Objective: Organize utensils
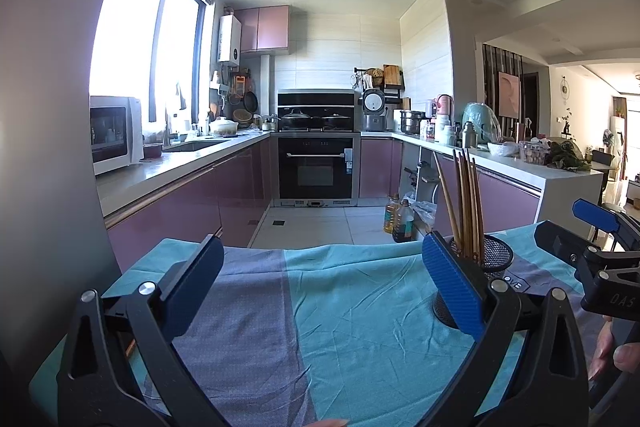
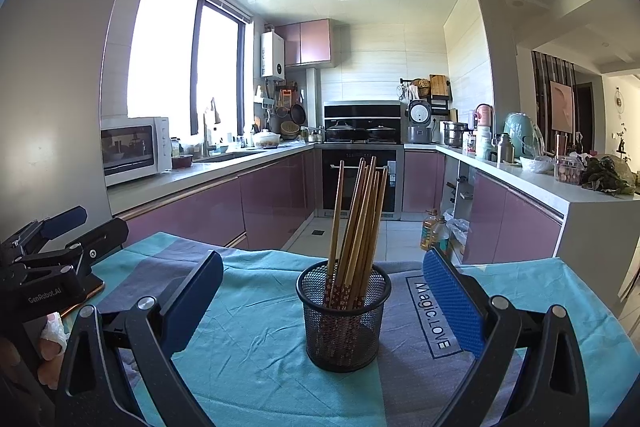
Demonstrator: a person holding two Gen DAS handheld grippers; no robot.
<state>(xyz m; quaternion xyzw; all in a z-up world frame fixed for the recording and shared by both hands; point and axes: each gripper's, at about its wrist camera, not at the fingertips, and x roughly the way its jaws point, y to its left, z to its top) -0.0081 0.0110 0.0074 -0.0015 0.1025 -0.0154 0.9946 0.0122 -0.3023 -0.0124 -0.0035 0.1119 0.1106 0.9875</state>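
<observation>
Under me the surface is covered by a crumpled teal and grey-purple cloth [image 2: 256,339] printed with "Magic.LOVE". Beyond its far edge lies a kitchen: pink-purple cabinets along both sides, a black built-in oven [image 2: 360,183] at the end wall, a white microwave [image 2: 134,147] on the left counter beneath a bright window, and two bottles of oil [image 2: 434,229] on the tiled floor.

The black wire-mesh cup [image 2: 343,315] stands upright on the cloth, holding the bundle of brown wooden chopsticks [image 2: 358,215] – they lean slightly, tips fanned apart. It sits straight ahead of my right jaws [image 2: 324,311], between the blue pads but touching neither; those jaws are spread wide and empty. My left jaws [image 1: 324,287] are released too, with only cloth between them – their right pad partly hides the cup, which stands just beyond it. A hand [image 1: 616,355] shows at the right gripper's handle
</observation>
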